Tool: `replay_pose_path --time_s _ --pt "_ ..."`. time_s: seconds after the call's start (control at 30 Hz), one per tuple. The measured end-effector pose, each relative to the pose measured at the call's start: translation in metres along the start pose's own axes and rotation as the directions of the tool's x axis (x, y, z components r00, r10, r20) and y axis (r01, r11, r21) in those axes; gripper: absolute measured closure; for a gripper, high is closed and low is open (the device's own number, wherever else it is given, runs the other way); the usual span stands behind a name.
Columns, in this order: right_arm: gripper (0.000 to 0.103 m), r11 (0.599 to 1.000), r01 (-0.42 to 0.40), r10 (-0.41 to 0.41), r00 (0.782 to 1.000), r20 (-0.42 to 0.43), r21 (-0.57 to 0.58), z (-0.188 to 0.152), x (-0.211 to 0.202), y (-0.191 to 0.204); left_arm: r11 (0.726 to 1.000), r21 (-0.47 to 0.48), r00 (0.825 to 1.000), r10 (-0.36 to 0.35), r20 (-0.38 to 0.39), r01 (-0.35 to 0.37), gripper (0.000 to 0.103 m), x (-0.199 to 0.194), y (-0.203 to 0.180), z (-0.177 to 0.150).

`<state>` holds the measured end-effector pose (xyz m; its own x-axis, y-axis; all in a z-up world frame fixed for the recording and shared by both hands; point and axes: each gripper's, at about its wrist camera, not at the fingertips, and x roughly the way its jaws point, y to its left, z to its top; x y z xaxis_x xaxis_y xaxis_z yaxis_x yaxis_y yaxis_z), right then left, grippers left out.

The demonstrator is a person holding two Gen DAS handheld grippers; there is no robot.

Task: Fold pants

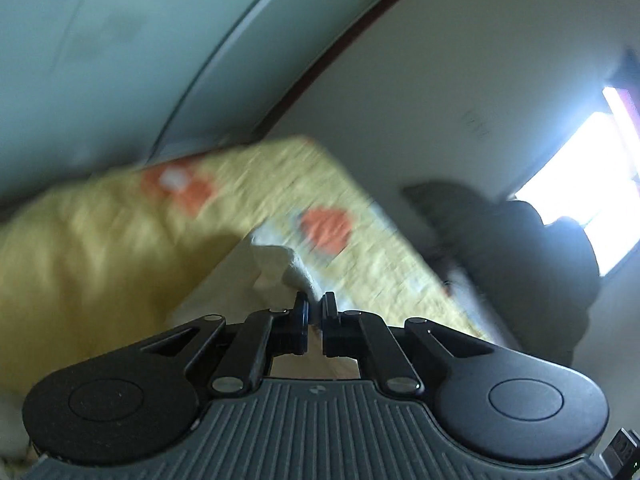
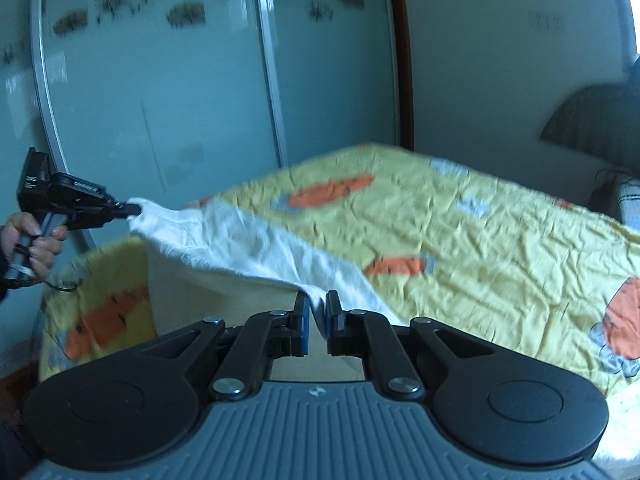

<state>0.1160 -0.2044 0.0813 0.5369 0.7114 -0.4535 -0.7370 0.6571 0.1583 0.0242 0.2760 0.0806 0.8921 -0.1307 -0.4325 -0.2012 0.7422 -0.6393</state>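
Pants (image 2: 240,240), white, light and limp, hang stretched above the bed's (image 2: 480,240) near corner; your left gripper (image 2: 134,210) and right gripper (image 2: 317,312) each pinch an edge. Keep gripping those ends.

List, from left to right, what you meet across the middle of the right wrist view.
Person's hand → left hand-held gripper → white pants → yellow bedspread
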Motion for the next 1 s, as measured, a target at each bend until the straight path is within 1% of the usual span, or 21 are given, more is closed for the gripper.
replay_pose_path --time_s 0.03,0.1,0.17,0.2,0.23,0.3,0.33,0.4,0.43,0.47,0.53,0.6,0.63,0.67,0.7,0.73,0.77,0.83,0.87,0.93,1.0 --pt "0.096 1.0 -0.014 0.014 1.0 -0.015 0.009 -0.006 0.0 0.005 1.0 0.013 1.0 -0.002 -0.009 0.002 0.098 0.005 0.001 0.005" --pt "0.096 0.998 -0.063 0.065 0.993 -0.094 0.023 -0.028 0.012 0.02 0.998 0.027 0.997 0.054 -0.05 -0.053 0.098 0.022 0.011 0.006" --pt "0.096 0.997 -0.067 0.057 0.978 -0.201 -0.044 -0.058 0.032 0.043 0.994 0.009 0.985 0.111 -0.129 -0.11 0.098 0.043 0.03 -0.001" --pt "0.096 0.996 -0.063 0.047 0.972 -0.231 -0.064 -0.067 0.04 0.051 0.991 -0.002 0.977 0.131 -0.165 -0.133 0.098 0.05 0.04 -0.006" --pt "0.096 0.996 -0.054 0.036 0.969 -0.246 -0.068 -0.074 0.046 0.055 0.988 -0.009 0.971 0.149 -0.187 -0.153 0.097 0.055 0.048 -0.011" --pt "0.095 0.998 -0.063 0.056 0.97 -0.234 -0.022 -0.077 0.051 0.053 0.989 -0.001 0.973 0.143 -0.182 -0.146 0.097 0.054 0.054 -0.016" --pt "0.095 0.998 -0.062 0.059 0.972 -0.226 -0.006 -0.075 0.051 0.051 0.989 0.002 0.973 0.145 -0.181 -0.147 0.083 0.052 0.053 -0.015" --pt "0.095 0.998 -0.058 0.058 0.976 -0.211 0.006 -0.07 0.05 0.048 0.986 -0.002 0.968 0.165 -0.19 -0.168 0.071 0.044 0.053 -0.013" --pt "0.096 0.998 -0.058 0.059 0.978 -0.201 0.007 -0.067 0.049 0.047 0.982 -0.012 0.962 0.184 -0.202 -0.19 0.06 0.038 0.053 -0.012" --pt "0.096 0.998 -0.059 0.059 0.979 -0.193 0.006 -0.064 0.047 0.047 0.979 -0.02 0.959 0.193 -0.207 -0.201 0.053 0.03 0.054 -0.012" --pt "0.096 0.998 -0.064 0.064 0.981 -0.183 0.007 -0.061 0.044 0.046 0.983 -0.011 0.969 0.177 -0.175 -0.181 0.053 0.006 0.048 -0.017" --pt "0.096 0.998 -0.065 0.065 0.981 -0.181 0.007 -0.061 0.044 0.045 0.991 0.019 0.982 0.136 -0.128 -0.134 0.053 -0.017 0.031 -0.031" --pt "0.096 0.998 -0.064 0.065 0.981 -0.18 0.01 -0.06 0.045 0.044 0.996 0.025 0.987 0.083 -0.139 -0.081 0.053 -0.024 0.019 -0.043" --pt "0.096 0.998 -0.062 0.064 0.982 -0.179 0.015 -0.061 0.046 0.044 1.0 0.019 0.983 0.018 -0.181 -0.015 0.053 -0.025 0.007 -0.056" --pt "0.096 0.998 -0.061 0.063 0.982 -0.177 0.02 -0.061 0.046 0.043 0.998 0.003 0.969 -0.058 -0.238 0.06 0.052 -0.021 -0.008 -0.072" --pt "0.096 0.998 -0.058 0.061 0.983 -0.174 0.026 -0.06 0.046 0.043 0.992 -0.023 0.946 -0.129 -0.297 0.128 0.052 -0.015 -0.023 -0.088" --pt "0.096 0.998 -0.053 0.057 0.983 -0.173 0.027 -0.06 0.046 0.044 0.981 -0.053 0.916 -0.191 -0.353 0.185 0.052 -0.006 -0.038 -0.104" --pt "0.096 0.999 -0.05 0.052 0.984 -0.171 0.018 -0.058 0.044 0.046 0.962 -0.117 0.861 -0.275 -0.428 0.248 0.052 0.016 -0.063 -0.13" --pt "0.096 0.999 -0.05 0.052 0.984 -0.17 0.014 -0.058 0.043 0.047 0.957 -0.143 0.845 -0.289 -0.45 0.251 0.052 0.028 -0.072 -0.139" --pt "0.096 0.999 -0.046 0.047 0.985 -0.168 0.009 -0.057 0.04 0.049 0.951 -0.224 0.828 -0.297 -0.476 0.212 0.052 0.052 -0.081 -0.153" --pt "0.096 0.999 -0.045 0.046 0.986 -0.163 0.012 -0.058 0.037 0.05 0.942 -0.273 0.808 -0.313 -0.5 0.196 0.052 0.069 -0.086 -0.16"
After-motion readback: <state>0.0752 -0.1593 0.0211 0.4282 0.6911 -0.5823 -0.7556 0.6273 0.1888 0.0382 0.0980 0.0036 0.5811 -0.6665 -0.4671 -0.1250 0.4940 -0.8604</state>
